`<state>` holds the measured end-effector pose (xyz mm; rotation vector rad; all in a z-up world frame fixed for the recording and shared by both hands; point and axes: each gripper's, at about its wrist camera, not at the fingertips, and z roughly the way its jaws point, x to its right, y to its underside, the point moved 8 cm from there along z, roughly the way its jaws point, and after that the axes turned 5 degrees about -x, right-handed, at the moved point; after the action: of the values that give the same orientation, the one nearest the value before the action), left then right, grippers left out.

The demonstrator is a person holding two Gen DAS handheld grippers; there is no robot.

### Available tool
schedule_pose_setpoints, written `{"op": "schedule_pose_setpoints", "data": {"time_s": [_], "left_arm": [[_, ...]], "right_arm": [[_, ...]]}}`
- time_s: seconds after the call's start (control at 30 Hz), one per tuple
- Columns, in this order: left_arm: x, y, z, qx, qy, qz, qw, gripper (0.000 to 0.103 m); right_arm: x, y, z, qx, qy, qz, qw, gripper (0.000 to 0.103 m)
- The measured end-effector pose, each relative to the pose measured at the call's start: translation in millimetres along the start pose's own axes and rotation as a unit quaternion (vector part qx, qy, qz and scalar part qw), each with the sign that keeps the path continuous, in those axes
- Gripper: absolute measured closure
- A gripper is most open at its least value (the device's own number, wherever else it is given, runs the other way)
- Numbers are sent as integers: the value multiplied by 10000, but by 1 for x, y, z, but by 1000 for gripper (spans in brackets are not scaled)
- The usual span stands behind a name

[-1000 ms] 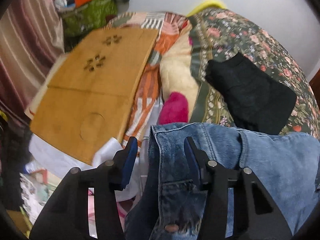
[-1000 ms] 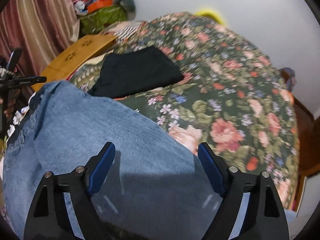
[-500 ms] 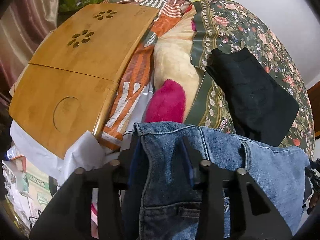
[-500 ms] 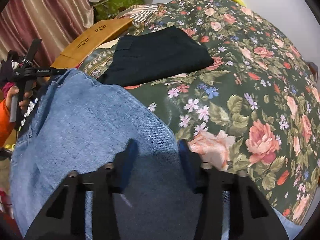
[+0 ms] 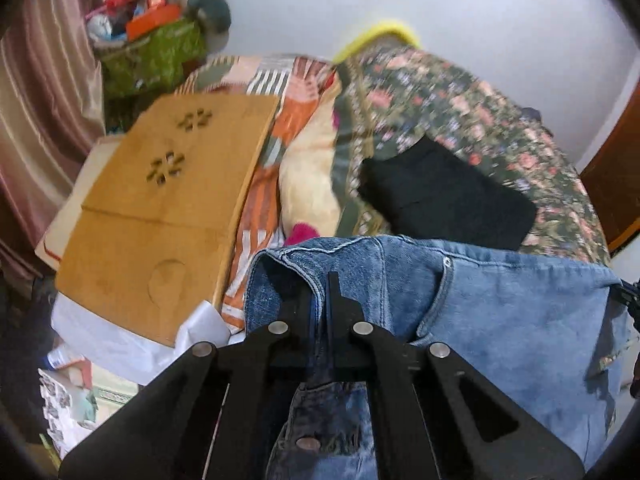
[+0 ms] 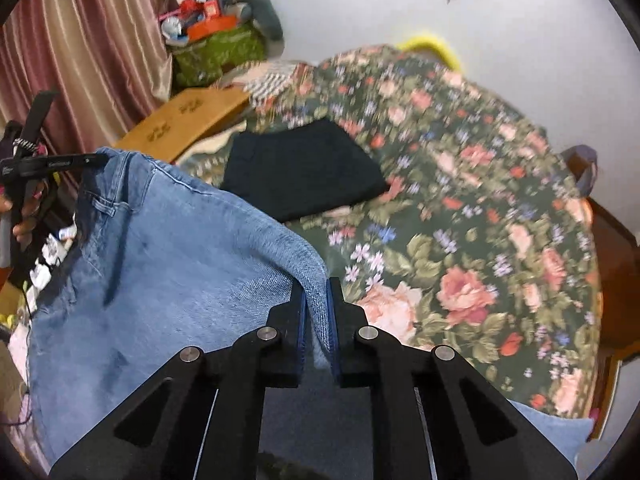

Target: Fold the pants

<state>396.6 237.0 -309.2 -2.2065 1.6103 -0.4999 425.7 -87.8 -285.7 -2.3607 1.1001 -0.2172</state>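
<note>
Blue jeans [image 5: 500, 312] hang in the air between my two grippers above the near edge of the bed. My left gripper [image 5: 320, 292] is shut on the waistband at one end. My right gripper [image 6: 317, 292] is shut on a fold of the jeans [image 6: 168, 264] at the other end. The left gripper also shows at the far left of the right wrist view [image 6: 52, 162], holding the waistband corner. Folded black pants [image 5: 444, 196] lie flat on the floral bedspread [image 6: 460, 208], beyond the jeans.
A wooden lap table [image 5: 160, 208] lies on the left part of the bed, next to a cream pillow [image 5: 308, 184] and a pink furry thing [image 5: 300, 234]. A green bag with clutter [image 6: 220, 48] stands by the striped curtain [image 6: 80, 52]. White wall is behind.
Both grippers have closed on the jeans, from wide open one second ago. The jeans have been lifted off the bed and both views have tilted up toward the wall.
</note>
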Motion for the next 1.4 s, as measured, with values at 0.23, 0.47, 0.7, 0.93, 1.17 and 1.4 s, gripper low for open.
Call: {"op": "schedule_pose_setpoints", "data": {"time_s": [0.23,0.47,0.7,0.93,1.17,1.4], "left_arm": [[11,26,-55,290,-41,407,9987,100],[5,60,-93,393,-69,467,9981,100],[-12,110,-112,388,-190,533,9976,100],[-30,176,-98,54,-248,456,9986,100],[-39,237,-71,-513,-59,146,9986,99],[-31,246,-92,-398,-374,320,9980,89]], "right_arm": [[-24,17,-45,185,56,-120,9997,95],[-57,51,-81,182,-57,-131,9997,96],[-87,99,-96,23,-108,-98,9999,95],[-114,153,-83,-262,-173,56,9995,95],[-123,185,-64,-388,-217,315,9985,95],[-133,185,-69,-540,151,-95,9984,84]]}}
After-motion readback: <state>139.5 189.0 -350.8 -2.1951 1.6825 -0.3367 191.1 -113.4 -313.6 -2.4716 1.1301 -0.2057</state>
